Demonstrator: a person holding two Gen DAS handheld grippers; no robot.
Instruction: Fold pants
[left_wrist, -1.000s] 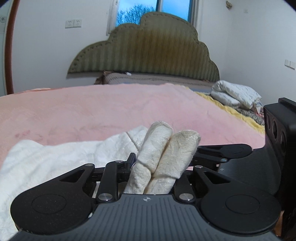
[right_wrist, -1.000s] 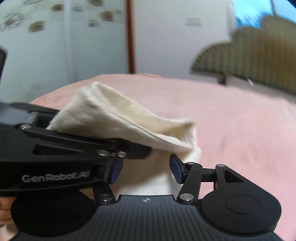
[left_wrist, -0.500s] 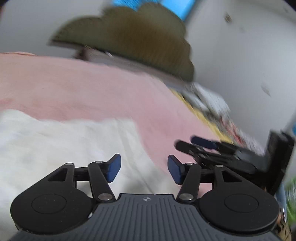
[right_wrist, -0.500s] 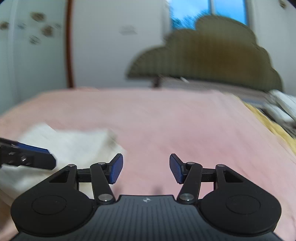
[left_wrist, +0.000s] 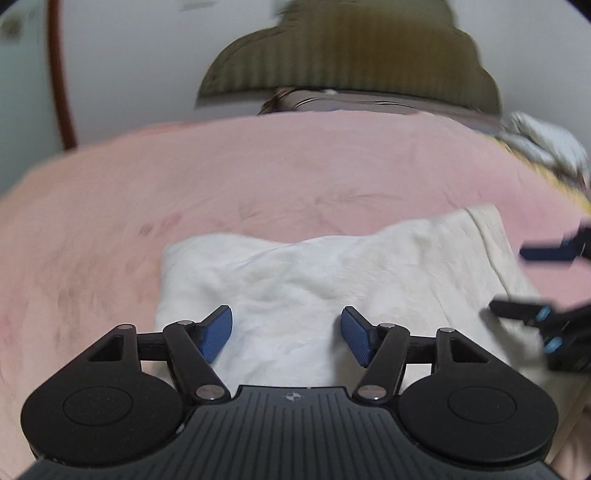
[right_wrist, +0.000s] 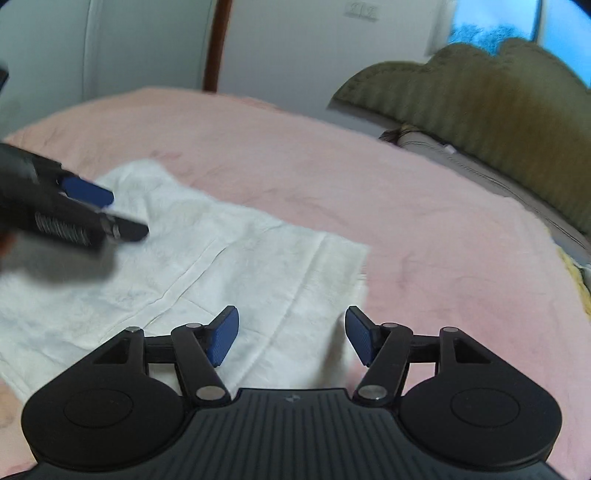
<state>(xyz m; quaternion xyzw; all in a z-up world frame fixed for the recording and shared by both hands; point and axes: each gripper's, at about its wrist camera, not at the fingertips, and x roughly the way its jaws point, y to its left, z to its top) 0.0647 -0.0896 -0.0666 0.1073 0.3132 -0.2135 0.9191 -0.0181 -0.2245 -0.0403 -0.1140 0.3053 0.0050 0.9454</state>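
Note:
The cream-white pants (left_wrist: 332, 280) lie folded into a flat rectangle on the pink bed; they also show in the right wrist view (right_wrist: 207, 273). My left gripper (left_wrist: 286, 338) is open and empty, just above the near part of the pants. My right gripper (right_wrist: 291, 339) is open and empty over the pants' right end. The right gripper also shows at the right edge of the left wrist view (left_wrist: 546, 284). The left gripper shows at the left of the right wrist view (right_wrist: 74, 214), above the pants.
The pink blanket (left_wrist: 258, 177) covers the bed. A padded olive headboard (left_wrist: 354, 62) stands at the far end, also seen in the right wrist view (right_wrist: 480, 107). Folded white bedding (left_wrist: 546, 144) lies at the bed's far right edge.
One second ago my left gripper was shut on a fold of the pants. It has let go, both grippers are open, and the pants now lie flat on the bed.

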